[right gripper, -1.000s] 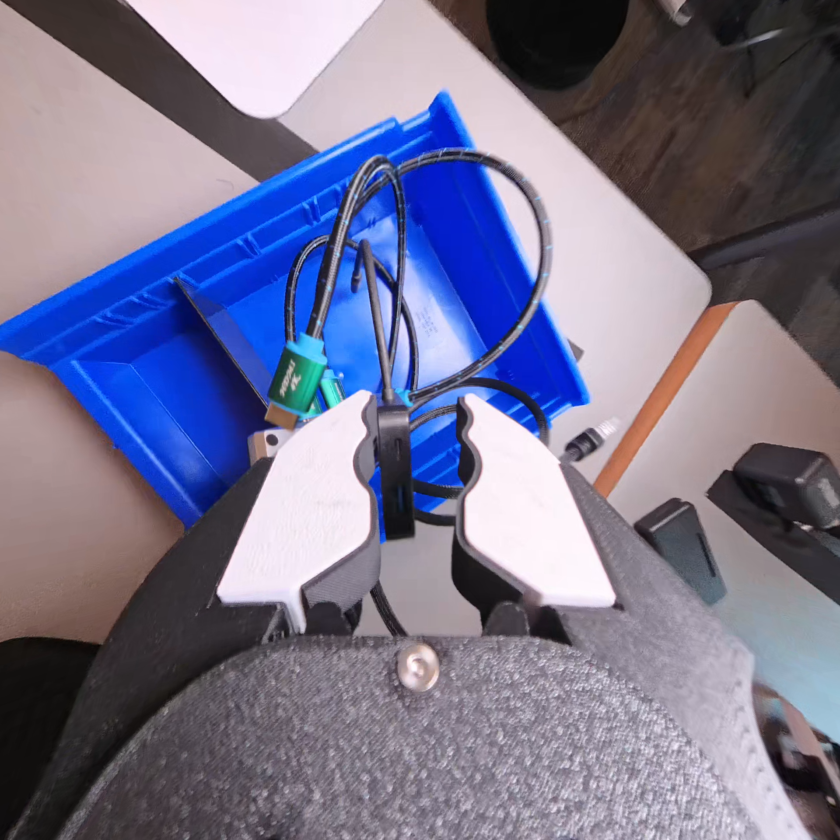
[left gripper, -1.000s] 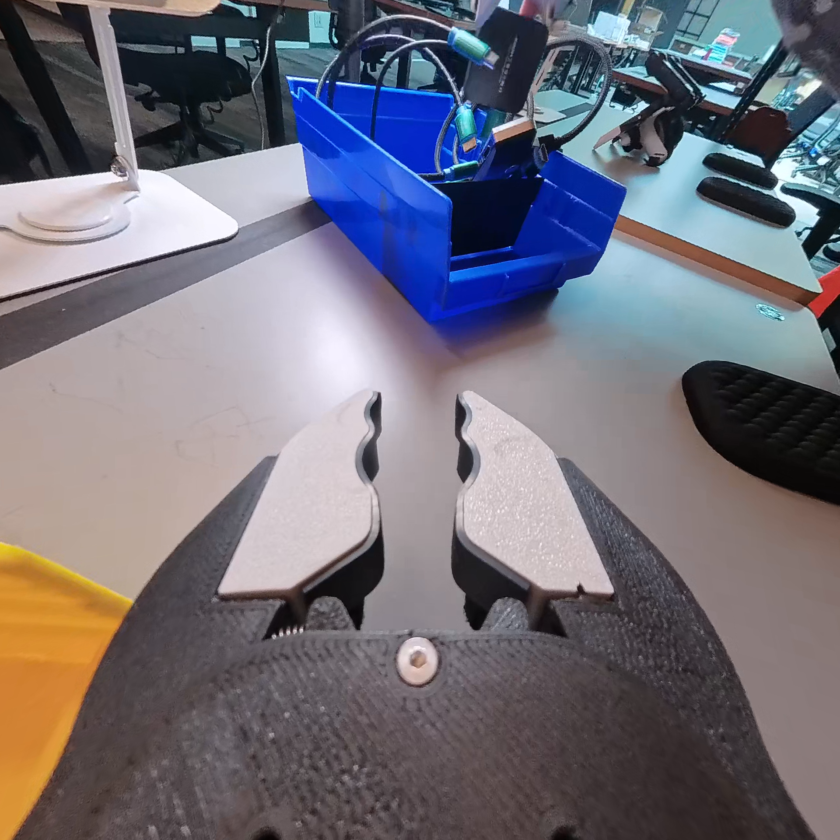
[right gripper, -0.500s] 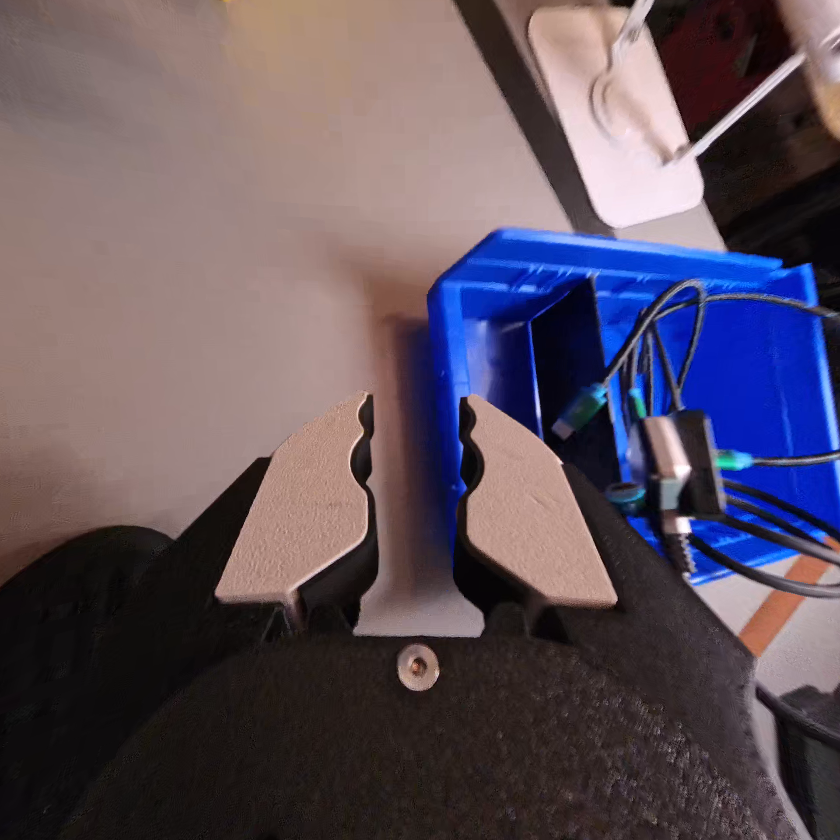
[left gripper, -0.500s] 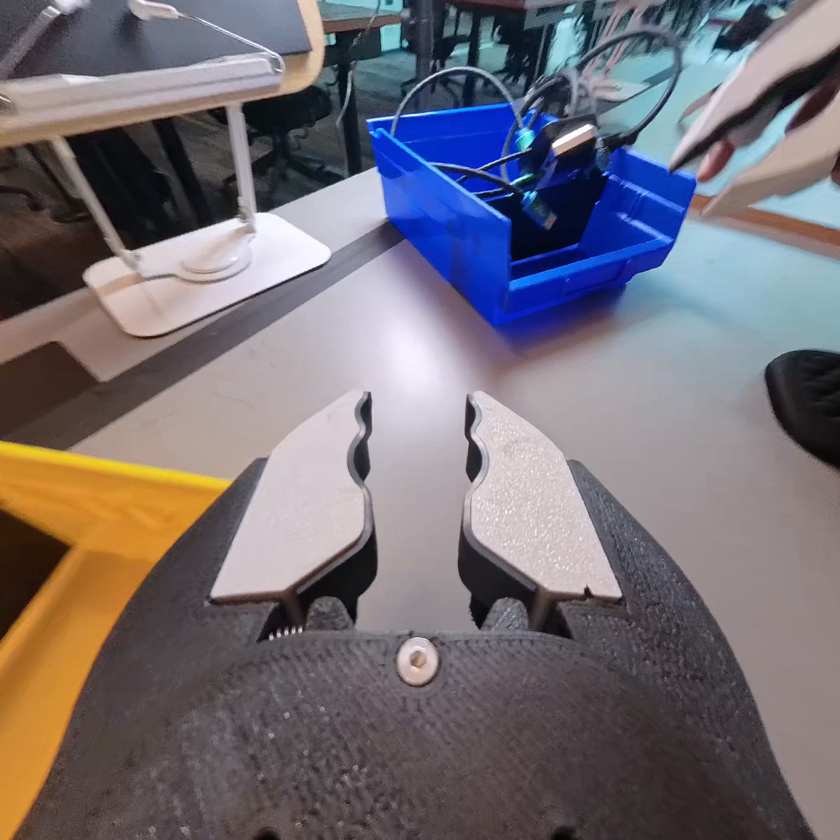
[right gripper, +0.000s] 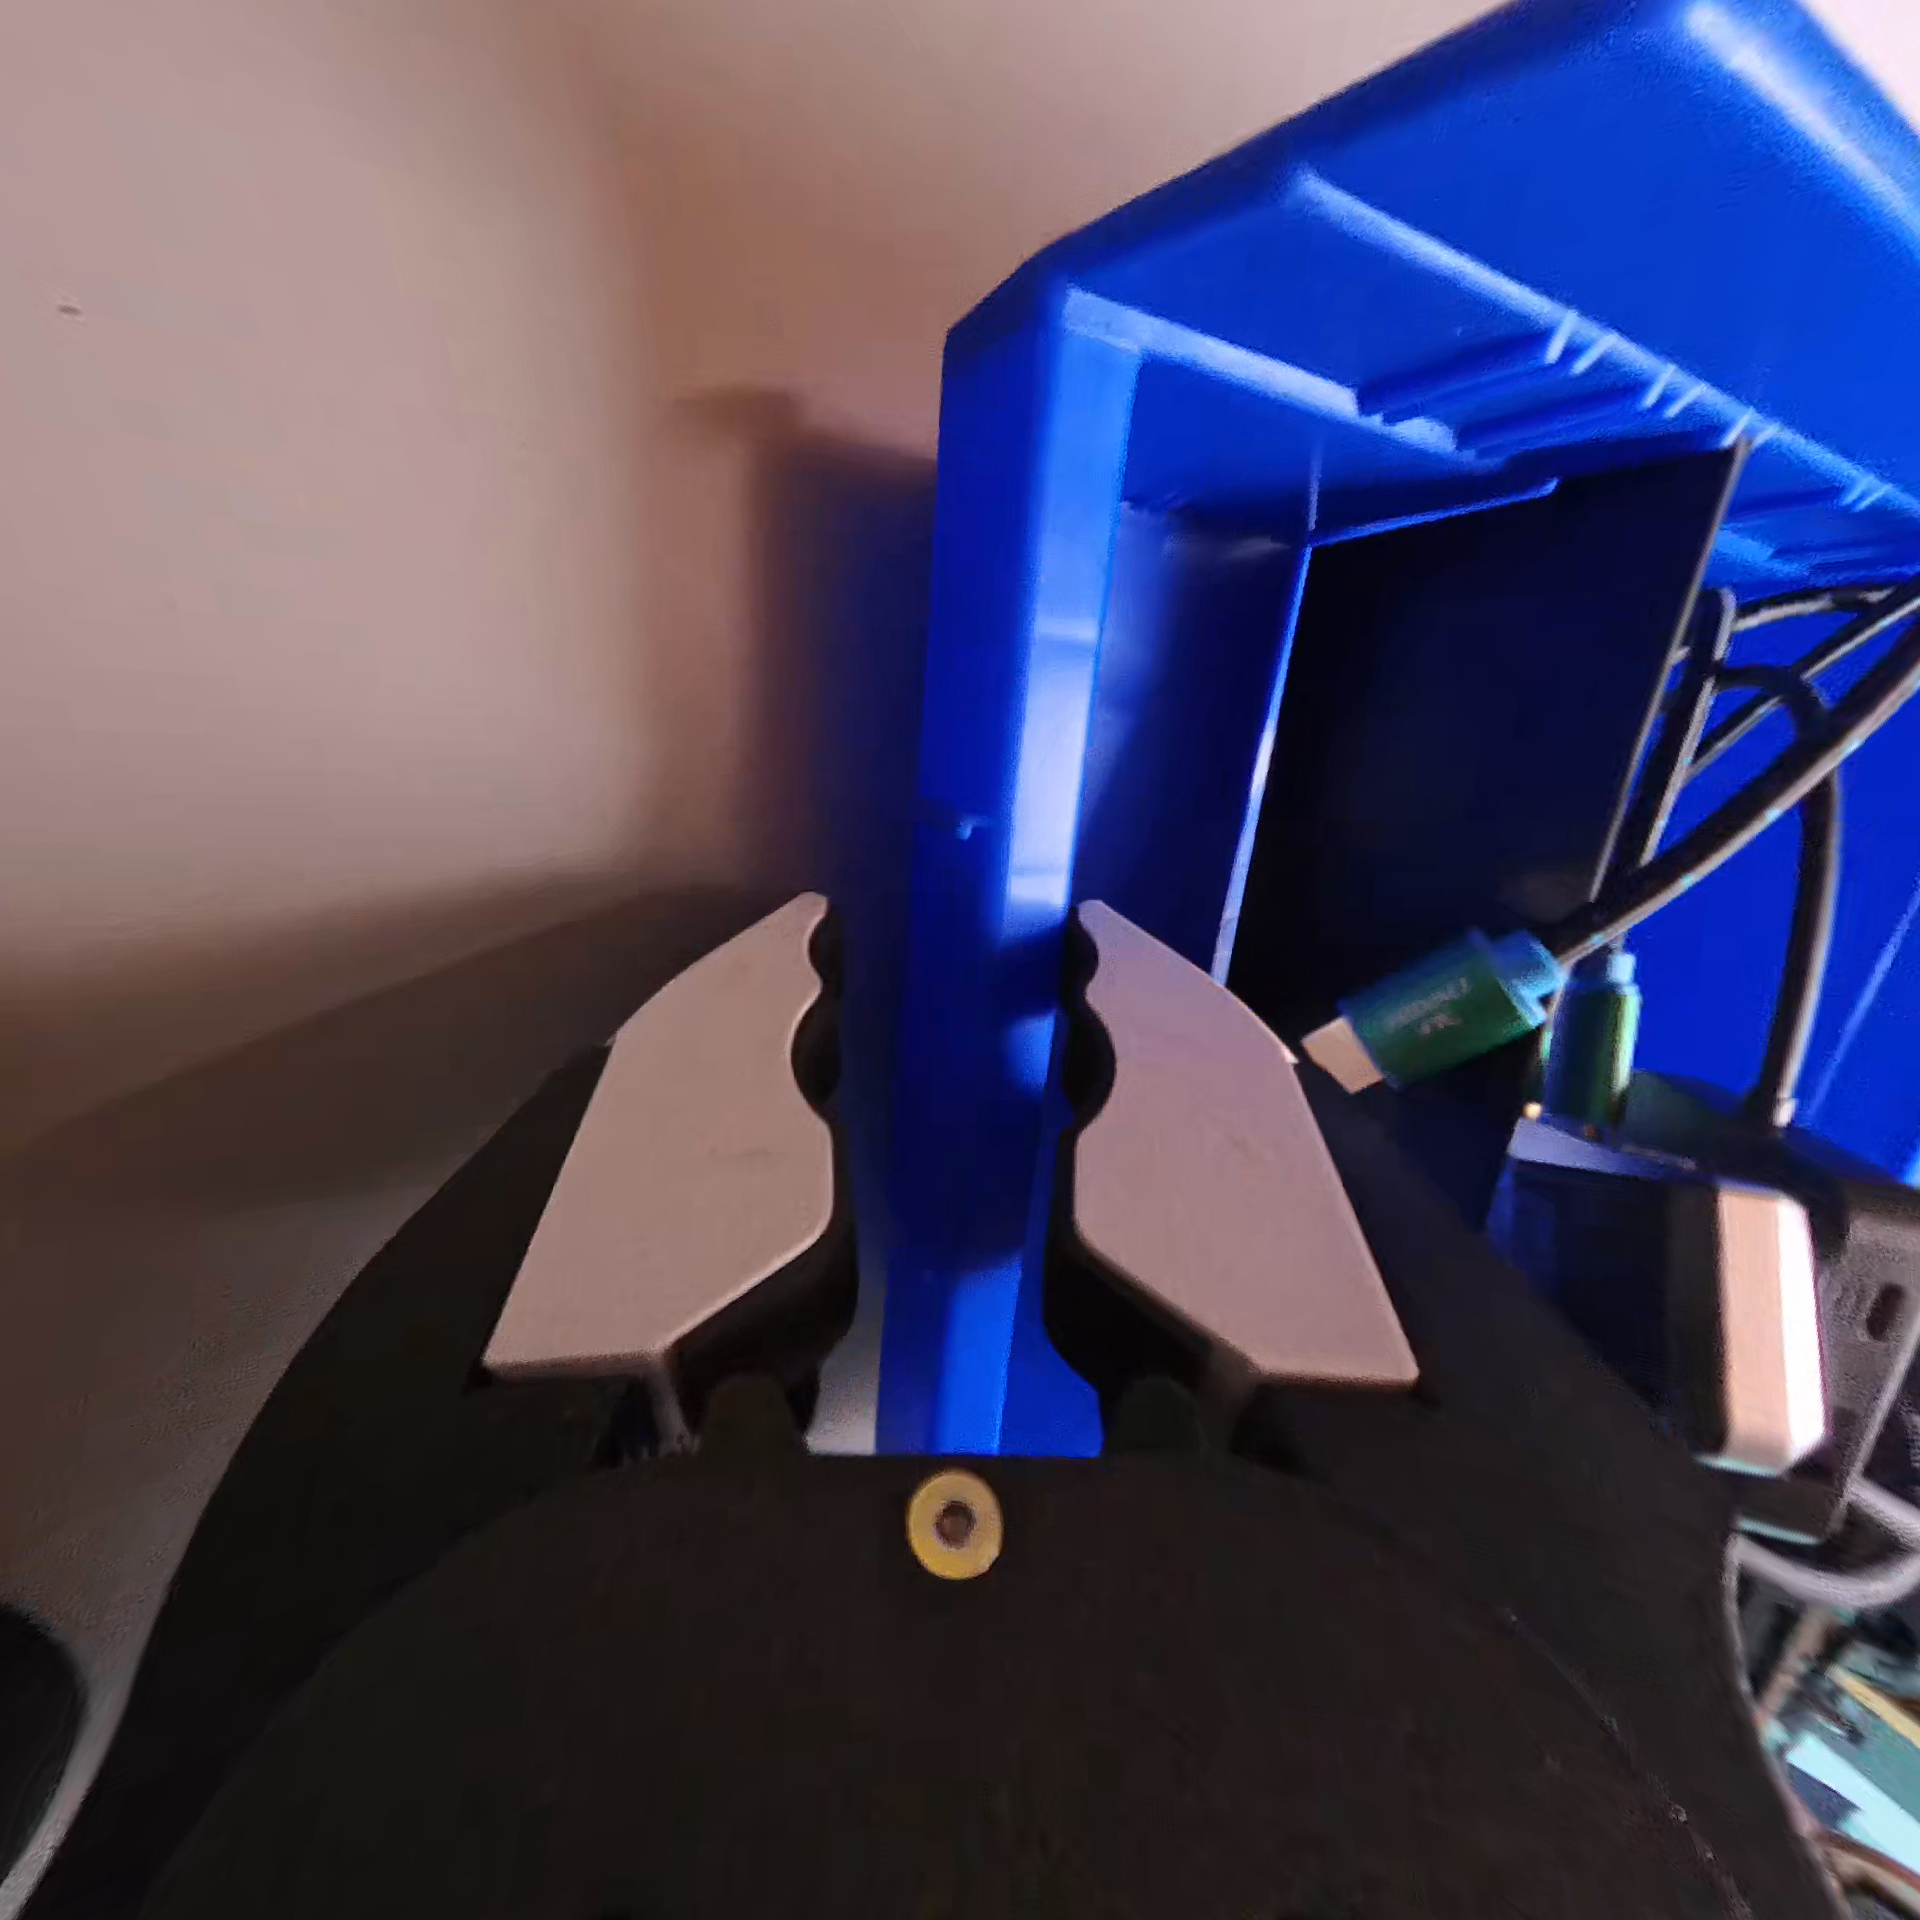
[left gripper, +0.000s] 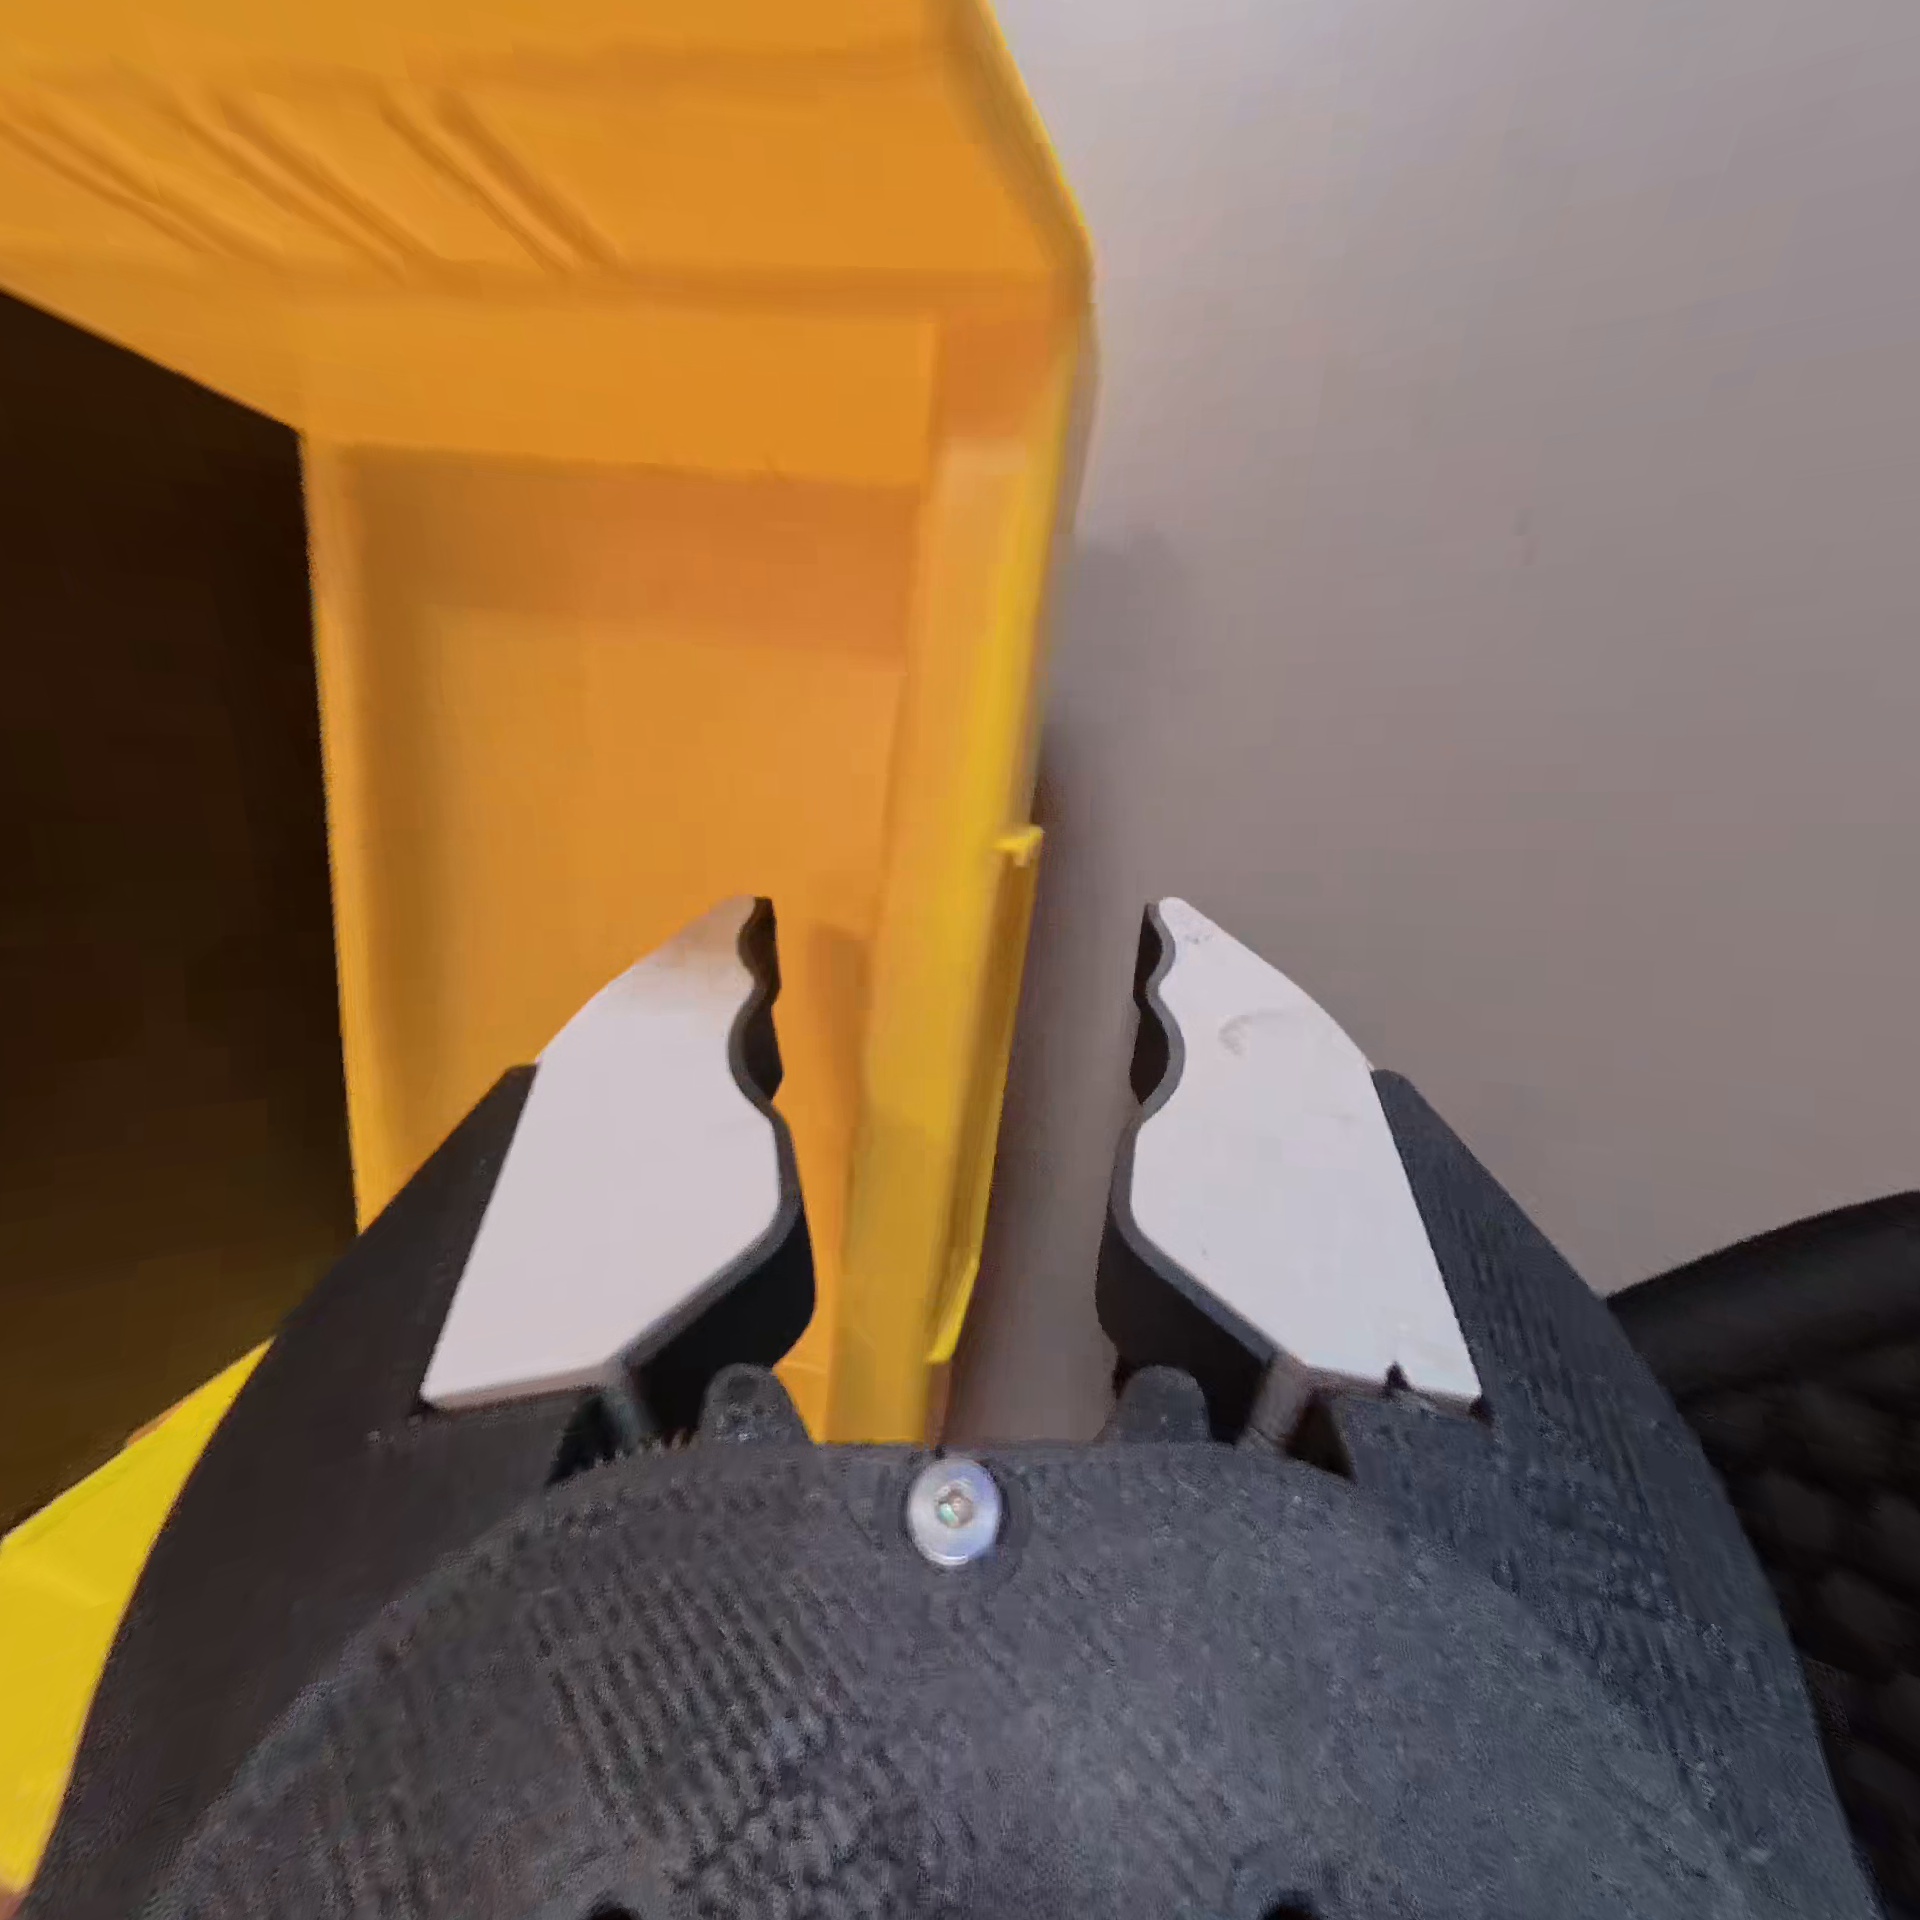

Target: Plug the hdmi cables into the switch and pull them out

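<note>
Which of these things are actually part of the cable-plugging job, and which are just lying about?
Part of the job:
- green-ended cable in the blue bin
- black and silver switch box, also in that bin
- right gripper, jaws astride the blue bin's wall
- left gripper, jaws open

Just lying about:
- yellow bin
- black textured pad
- grey table

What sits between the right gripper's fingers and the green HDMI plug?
Right wrist view: the blue plastic bin's front wall stands between the right gripper fingers; the green-shelled HDMI plug hangs just inside.

Each wrist view looks down, close over a different bin's wall.
</note>
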Motion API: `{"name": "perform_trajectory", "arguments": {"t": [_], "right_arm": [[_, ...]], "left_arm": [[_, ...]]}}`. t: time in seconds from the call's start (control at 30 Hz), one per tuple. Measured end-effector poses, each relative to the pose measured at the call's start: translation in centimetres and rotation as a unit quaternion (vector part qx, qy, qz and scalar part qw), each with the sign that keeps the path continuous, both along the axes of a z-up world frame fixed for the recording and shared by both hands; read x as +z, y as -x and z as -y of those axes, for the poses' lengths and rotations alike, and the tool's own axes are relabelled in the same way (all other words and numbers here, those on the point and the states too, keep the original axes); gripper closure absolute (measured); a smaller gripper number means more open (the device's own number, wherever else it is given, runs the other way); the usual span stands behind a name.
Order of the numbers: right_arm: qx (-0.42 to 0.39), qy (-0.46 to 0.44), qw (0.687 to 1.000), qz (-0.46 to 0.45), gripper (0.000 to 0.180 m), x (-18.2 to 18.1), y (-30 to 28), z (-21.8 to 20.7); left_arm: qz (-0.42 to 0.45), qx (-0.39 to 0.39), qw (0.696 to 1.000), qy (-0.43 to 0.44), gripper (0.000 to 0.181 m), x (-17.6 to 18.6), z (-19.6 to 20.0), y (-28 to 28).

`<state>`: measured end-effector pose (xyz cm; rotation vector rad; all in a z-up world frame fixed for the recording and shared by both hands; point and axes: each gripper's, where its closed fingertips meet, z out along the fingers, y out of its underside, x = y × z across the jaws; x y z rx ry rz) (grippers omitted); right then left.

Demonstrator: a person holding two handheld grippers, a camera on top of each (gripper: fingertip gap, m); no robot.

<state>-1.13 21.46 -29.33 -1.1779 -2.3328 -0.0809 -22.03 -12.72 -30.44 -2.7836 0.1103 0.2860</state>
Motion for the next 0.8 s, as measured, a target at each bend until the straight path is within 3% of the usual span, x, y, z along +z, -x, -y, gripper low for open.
{"name": "perform_trajectory", "arguments": {"t": [0.03,0.1,0.4,0.63,0.73,0.8], "right_arm": [[0.004,-0.014,1.0,-0.004,0.149,0.0,0.3,-0.2],[0.005,-0.021,1.0,-0.008,0.149,0.1,0.4,-0.2],[0.086,-0.031,0.995,-0.045,0.149,0.2,-2.2,3.4],[0.149,0.011,0.985,-0.084,0.149,0.4,-5.3,10.7],[0.123,0.089,0.976,-0.157,0.147,3.0,-6.6,13.7],[0.081,0.164,0.957,-0.224,0.147,5.9,-8.2,14.7]], "left_arm": [[0.006,-0.003,1.0,-0.007,0.124,-0.1,-0.6,-0.4],[-0.019,0.0,1.0,-0.01,0.151,0.1,-1.2,0.1],[-0.032,-0.082,0.996,-0.022,0.154,0.1,-4.8,-3.2],[-0.055,-0.25,0.966,-0.04,0.153,0.3,-10.3,-10.3],[-0.092,-0.301,0.946,-0.072,0.151,0.8,-12.6,-11.7],[-0.09,-0.28,0.95,-0.099,0.145,1.7,-13.2,-11.7]]}}
